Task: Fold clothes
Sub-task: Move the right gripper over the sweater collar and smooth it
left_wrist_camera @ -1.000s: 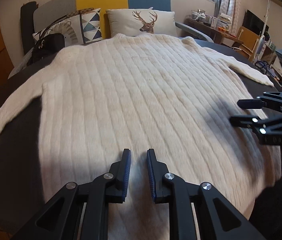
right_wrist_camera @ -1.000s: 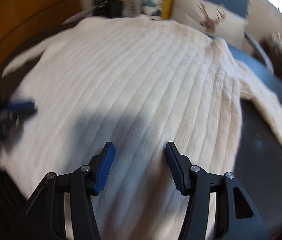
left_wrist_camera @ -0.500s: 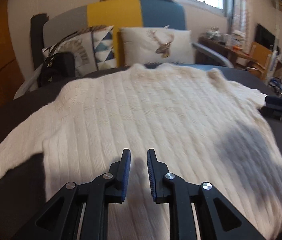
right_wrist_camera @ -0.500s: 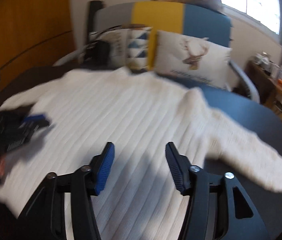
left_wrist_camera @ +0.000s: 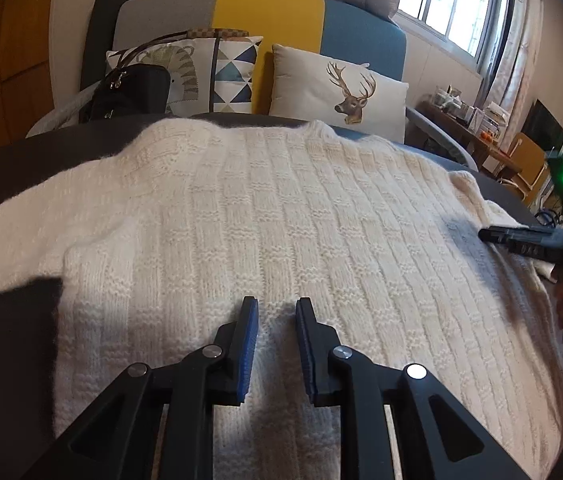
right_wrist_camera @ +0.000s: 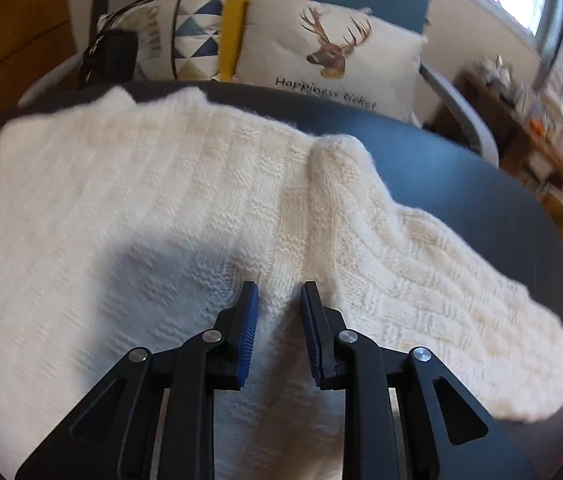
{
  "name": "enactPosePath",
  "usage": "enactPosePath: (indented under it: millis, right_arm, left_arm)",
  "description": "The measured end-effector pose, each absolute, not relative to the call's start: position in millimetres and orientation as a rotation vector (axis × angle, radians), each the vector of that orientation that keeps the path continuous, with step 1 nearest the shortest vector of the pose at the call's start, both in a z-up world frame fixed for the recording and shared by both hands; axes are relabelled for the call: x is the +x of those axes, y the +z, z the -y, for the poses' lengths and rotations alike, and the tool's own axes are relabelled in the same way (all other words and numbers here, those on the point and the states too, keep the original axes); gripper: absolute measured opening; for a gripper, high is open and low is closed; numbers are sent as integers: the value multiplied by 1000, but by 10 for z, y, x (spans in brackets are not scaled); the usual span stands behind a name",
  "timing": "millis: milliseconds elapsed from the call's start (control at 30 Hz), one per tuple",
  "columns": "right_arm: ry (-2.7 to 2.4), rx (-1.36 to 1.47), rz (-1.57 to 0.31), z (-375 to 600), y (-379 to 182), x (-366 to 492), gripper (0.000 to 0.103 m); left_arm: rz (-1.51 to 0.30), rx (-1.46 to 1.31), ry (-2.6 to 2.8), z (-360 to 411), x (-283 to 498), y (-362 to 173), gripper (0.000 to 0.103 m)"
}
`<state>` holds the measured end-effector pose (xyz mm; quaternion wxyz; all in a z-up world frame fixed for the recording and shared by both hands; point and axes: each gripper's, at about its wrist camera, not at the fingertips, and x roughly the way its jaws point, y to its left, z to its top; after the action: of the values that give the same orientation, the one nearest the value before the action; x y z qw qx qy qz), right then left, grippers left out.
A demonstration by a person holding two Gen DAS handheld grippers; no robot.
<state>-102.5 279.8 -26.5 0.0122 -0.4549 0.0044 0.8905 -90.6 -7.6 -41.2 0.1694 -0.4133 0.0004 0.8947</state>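
Note:
A cream ribbed knit sweater (left_wrist_camera: 281, 208) lies flat on a dark grey surface (left_wrist_camera: 1, 340), with one sleeve (left_wrist_camera: 9, 240) stretched out to the left. My left gripper (left_wrist_camera: 276, 304) hovers low over the sweater's body. Its jaws are opening from a narrow gap, with nothing pinched between them. In the right wrist view the sweater (right_wrist_camera: 121, 184) fills the left, and its other sleeve (right_wrist_camera: 461, 300) runs off to the right. My right gripper (right_wrist_camera: 279, 290) is over the seam where that sleeve joins the body. Its jaws are closing, and knit shows in the gap without being clamped. The right gripper (left_wrist_camera: 521, 236) also shows at the sweater's right edge.
Behind the surface stands a grey, yellow and blue sofa (left_wrist_camera: 273, 12) with a deer cushion (left_wrist_camera: 337, 92), a triangle-patterned cushion (left_wrist_camera: 225, 72) and a black bag (left_wrist_camera: 129, 92). Cluttered furniture (left_wrist_camera: 481, 124) stands under the window on the right. Bare dark surface (right_wrist_camera: 461, 184) lies beyond the right sleeve.
Both grippers have spread apart across the sweater, the left toward its left side and the right to the right sleeve seam. The right jaws have narrowed a lot.

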Motion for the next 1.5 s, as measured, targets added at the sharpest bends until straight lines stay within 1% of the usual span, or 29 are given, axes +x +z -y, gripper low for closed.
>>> enactPosePath:
  millis: [33, 133, 200, 300, 400, 600, 733, 900, 967, 1100, 1233, 1267, 1367, 1433, 1500]
  right_arm:
    - [2831, -1398, -27, -2694, -143, -1094, 24]
    - [2941, -1377, 111, -2198, 116, -1469, 24]
    - [2959, -1421, 116, -1918, 155, -1837, 24]
    - [2944, -1444, 87, -1689, 65, -2228, 24]
    - [2858, -1522, 86, -1624, -151, -2426, 24]
    - [2861, -1420, 64, -1690, -220, -2590, 23]
    - [2894, -1328, 44, -1691, -233, -2612, 23]
    - [2958, -1312, 74, -1587, -25, -2560, 24]
    - [3002, -1282, 117, -1451, 60, -2520, 24]
    - [2953, -1398, 227, -1140, -142, -2692, 24]
    - [2923, -1364, 299, -1035, -195, -2752, 26]
    - [2931, -1374, 273, -1058, -163, -2727, 26]
    - [2983, -1417, 111, -1217, -1, -2579, 26]
    - [3018, -1399, 46, -1296, 107, -2288, 26]
    - [3012, -1422, 112, -1300, 127, -1927, 26]
  left_arm:
    - [-19, -1172, 2550, 58, -895, -416, 19]
    - [-35, -1162, 2560, 38, -857, -417, 19]
    - [-11, -1158, 2553, 64, -855, -421, 19]
    - [67, -1153, 2525, 150, -856, -432, 19]
    - [150, -1145, 2496, 232, -878, -450, 19]
    - [220, -1132, 2475, 290, -880, -472, 19]
    - [253, -1126, 2464, 315, -875, -490, 19]
    - [270, -1120, 2460, 346, -883, -504, 19]
    - [269, -1118, 2463, 338, -878, -507, 19]
    - [262, -1117, 2467, 327, -875, -509, 19]
    - [252, -1113, 2471, 333, -879, -520, 19]
    - [251, -1112, 2471, 335, -884, -520, 19]
    - [265, -1113, 2463, 366, -893, -530, 19]
    - [272, -1115, 2457, 383, -898, -533, 19]
    - [278, -1120, 2451, 390, -894, -524, 19]
